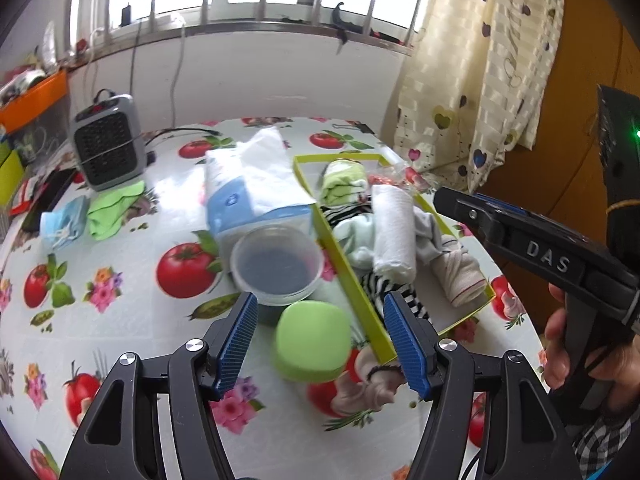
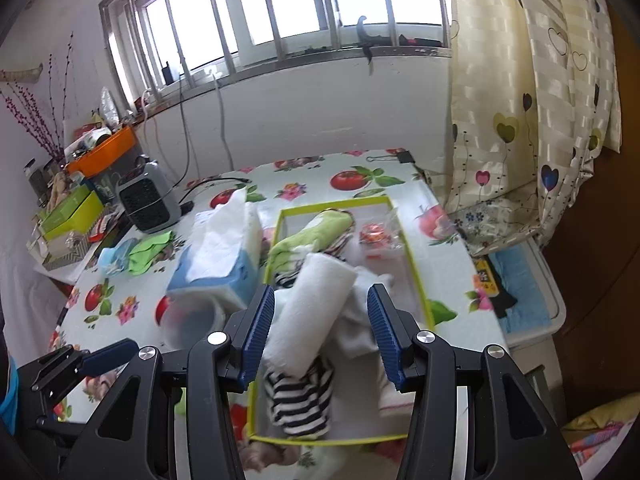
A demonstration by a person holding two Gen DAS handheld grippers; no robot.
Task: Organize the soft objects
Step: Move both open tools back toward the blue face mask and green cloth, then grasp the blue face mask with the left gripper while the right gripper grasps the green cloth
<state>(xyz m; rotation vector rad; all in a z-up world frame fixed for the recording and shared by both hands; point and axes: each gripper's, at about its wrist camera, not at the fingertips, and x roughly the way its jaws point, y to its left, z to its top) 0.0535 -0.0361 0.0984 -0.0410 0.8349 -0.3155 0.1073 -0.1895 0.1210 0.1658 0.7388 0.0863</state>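
Over at the far left of the table [image 1: 132,240] a blue face mask [image 1: 64,222] and a loose green cloth [image 1: 114,208] lie side by side near a small grey heater [image 1: 108,142], apparently not yet gathered with the rest. Moving right, a tissue pack [image 1: 256,184] stands against the left wall of a tray with a yellow-green rim [image 1: 352,276], with a clear plastic tub [image 1: 276,264] and a green lid [image 1: 312,340] in front of it, probably pushed aside to keep the tray free for cloth. The left claw [image 1: 324,340] hovers wide open above that lid, gripping nothing, its right pad over the tray's near corner. Inside the tray the soft things are packed close: a green roll [image 2: 312,236] at the back, a white rolled towel [image 2: 316,308] lying across a striped sock [image 2: 300,400], and pale bundles [image 1: 460,276] to the right. I'd guess the rolls are laid lengthwise so more will fit. The right claw [image 2: 320,328] hangs spread open and empty just over the white towel, which lies between its pads. Another pale sock [image 1: 360,392] rests on the table, outside the tray's near edge.
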